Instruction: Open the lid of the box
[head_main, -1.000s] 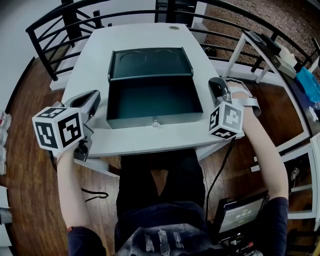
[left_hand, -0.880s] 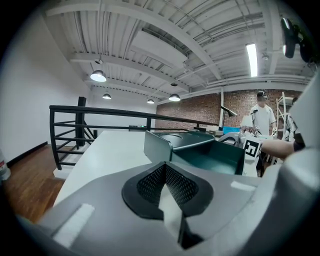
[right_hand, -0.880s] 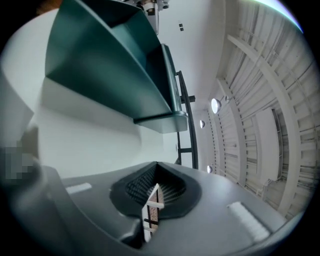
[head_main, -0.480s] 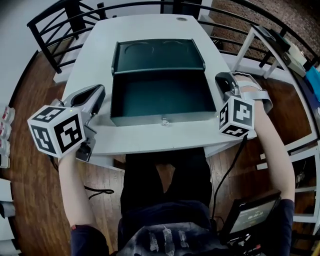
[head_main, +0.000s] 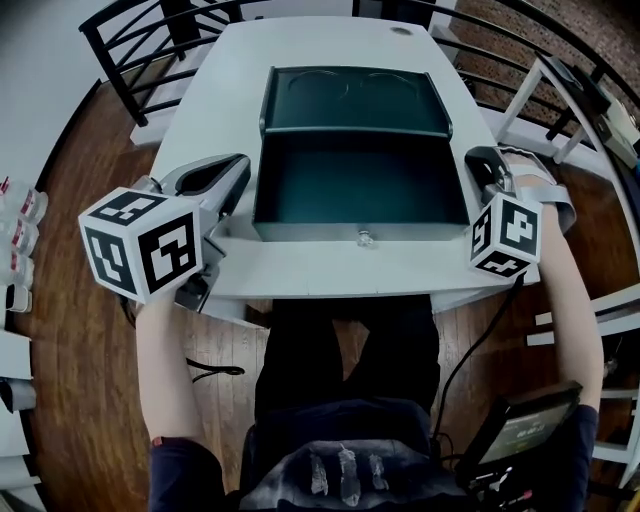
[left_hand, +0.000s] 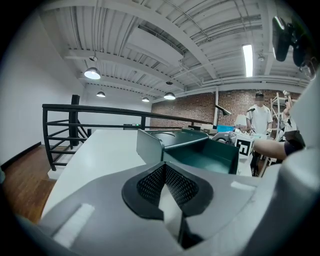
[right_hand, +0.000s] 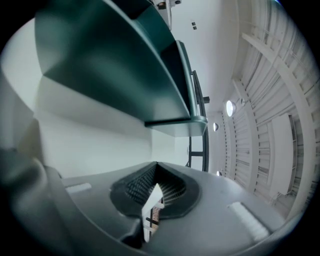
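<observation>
**On the tabletop: lid laid back, both tongs closed**

At the middle of the pale, smooth tabletop (head_main: 215, 110) sits the box (head_main: 330, 232). It is a dark teal metal case with thin straight walls and a flat bottom. Its lid (head_main: 355, 100) is swung back behind the tray along the far edge. The lid's inner face shows, with two shallow round rings pressed into the sheet. A small shiny knob (head_main: 366, 239) sticks out of the front wall. Black metal railing (head_main: 150, 40) curves round the far side, above a brown plank floor (head_main: 70, 200).

Compared with a second ago, the lid lies open just as it did. What I see changed is the framing. The box now sits further right and higher in the head view, and the left marker cube (head_main: 140, 243) looms larger.

I have the left tongs (head_main: 240, 165) just beside the box's left wall, pointing forward and a little down. The forearm behind them reaches up past the tabletop's near corner. Their ribbed black pads (left_hand: 150, 184) are pressed together with nothing between them.

The right tongs (head_main: 485, 160) are just beside the right wall. They are rolled onto their side, so the teal wall fills the upper left of the right gripper view. Those pads are also pressed together, pinching nothing.
</observation>
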